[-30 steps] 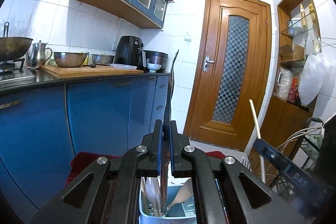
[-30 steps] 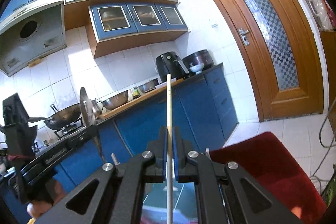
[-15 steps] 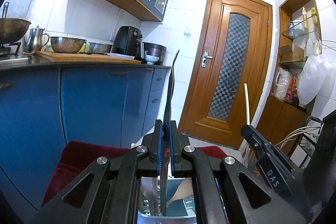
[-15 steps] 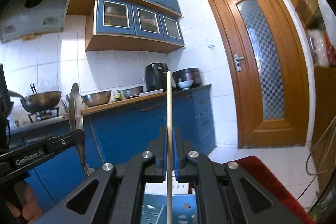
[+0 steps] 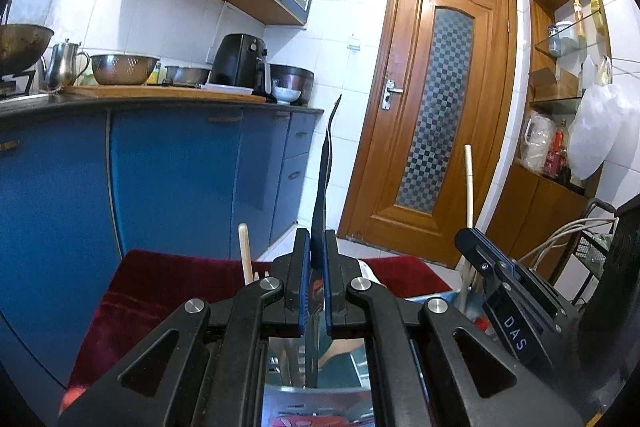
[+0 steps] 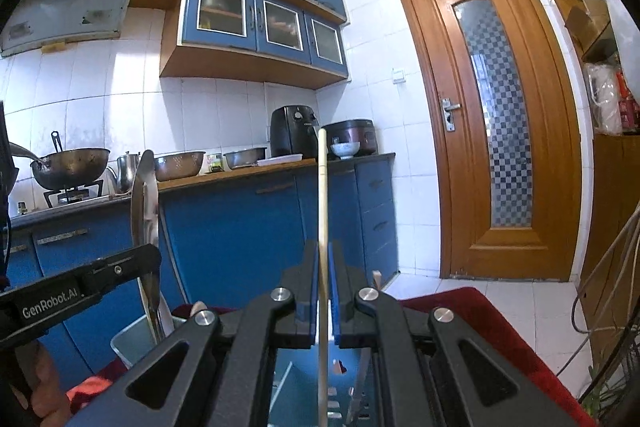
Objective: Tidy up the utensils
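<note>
so the left gripper (image 5: 316,247) has its jaws clamped tight on a flat metal spatula (image 5: 326,163), seen edge-on in the left wrist view as a thin dark blade sticking up toward 12 o'clock, while its lower end drops down between the jaws into the utensil holder (image 5: 316,401) at 6 o'clock. In the right wrist view the same spatula shows its shiny face over at 9 o'clock, going down into the holder's grey rim at about 8. The right gripper (image 6: 324,259) is pinched narrow on a wooden chopstick (image 6: 322,195), which stands pretty much upright, top toward 12 and the bottom running down past the jaws into a blue perforated compartment at 6. From the left cam that chopstick pokes up at about 3 o'clock beside the right gripper's black body. Another wooden handle (image 5: 245,253) stands just left of the left jaws, around 8. The holder sits on a red cloth (image 5: 160,287); blue cabinets (image 5: 172,179) fill 9 o'clock and a wooden door (image 5: 436,115) is at 1
</note>
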`<state>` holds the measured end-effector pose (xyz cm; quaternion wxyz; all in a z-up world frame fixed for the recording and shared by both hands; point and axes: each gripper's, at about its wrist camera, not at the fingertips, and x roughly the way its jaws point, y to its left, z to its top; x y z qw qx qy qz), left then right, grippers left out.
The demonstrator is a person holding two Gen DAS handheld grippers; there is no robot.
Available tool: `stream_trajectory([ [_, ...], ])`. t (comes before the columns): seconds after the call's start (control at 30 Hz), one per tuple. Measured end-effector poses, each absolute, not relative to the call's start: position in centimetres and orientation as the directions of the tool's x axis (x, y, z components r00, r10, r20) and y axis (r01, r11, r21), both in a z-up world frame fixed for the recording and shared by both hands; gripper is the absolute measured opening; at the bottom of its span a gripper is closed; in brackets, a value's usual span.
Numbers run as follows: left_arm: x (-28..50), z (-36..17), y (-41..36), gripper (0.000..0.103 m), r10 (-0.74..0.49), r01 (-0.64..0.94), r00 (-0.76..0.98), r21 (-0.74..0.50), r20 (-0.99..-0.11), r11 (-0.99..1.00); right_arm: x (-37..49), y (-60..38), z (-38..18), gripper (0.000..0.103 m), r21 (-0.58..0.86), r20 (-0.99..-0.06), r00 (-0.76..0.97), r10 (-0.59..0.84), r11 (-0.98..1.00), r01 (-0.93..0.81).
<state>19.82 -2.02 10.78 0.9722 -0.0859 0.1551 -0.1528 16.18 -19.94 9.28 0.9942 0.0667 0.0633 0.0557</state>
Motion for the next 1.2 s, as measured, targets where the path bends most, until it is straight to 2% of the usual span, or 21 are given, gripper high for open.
stream_trajectory([
  [0.47, 19.7, 8.5, -2.3, 0.004, -0.331, 0.265, 0.885, -0.230, -0.329, 0.936, 15.3, -20.2, 8.9, 0.007, 0.134, -0.125, 0.984, 0.129, 0.985, -0.112],
  [0.53, 19.6, 8.3, -2.3, 0.005, -0.335, 0.266, 0.878, -0.235, -0.340, 0.935, 15.3, -20.0, 8.8, 0.012, 0.126, -0.139, 0.981, 0.133, 0.985, -0.116],
  [0.6, 19.6, 8.3, -2.2, 0.015, -0.336, 0.264, 0.875, -0.237, -0.349, 0.935, 15.0, -19.9, 8.9, 0.022, 0.118, -0.143, 0.980, 0.140, 0.985, -0.124],
  [0.63, 19.5, 8.3, -2.1, 0.023, -0.339, 0.265, 0.873, -0.242, -0.351, 0.933, 14.8, -19.9, 8.9, 0.025, 0.119, -0.145, 0.979, 0.145, 0.985, -0.129],
  [0.67, 19.4, 8.3, -2.1, 0.027, -0.343, 0.267, 0.871, -0.247, -0.352, 0.932, 14.6, -19.9, 8.9, 0.028, 0.119, -0.147, 0.978, 0.151, 0.984, -0.134],
  [0.8, 18.9, 8.5, -2.1, 0.028, -0.341, 0.267, 0.868, -0.239, -0.361, 0.934, 13.9, -19.9, 9.1, 0.035, 0.127, -0.156, 0.974, 0.161, 0.982, -0.142],
  [0.9, 18.2, 8.9, -2.1, 0.028, -0.344, 0.273, 0.865, -0.230, -0.367, 0.934, 13.1, -20.2, 9.6, 0.036, 0.142, -0.152, 0.973, 0.173, 0.978, -0.152],
  [1.2, 14.9, 10.0, -1.2, 0.039, -0.313, 0.246, 0.866, -0.213, -0.389, 0.946, 9.7, -20.3, 11.1, 0.051, 0.162, -0.153, 0.966, 0.208, 0.970, -0.183],
])
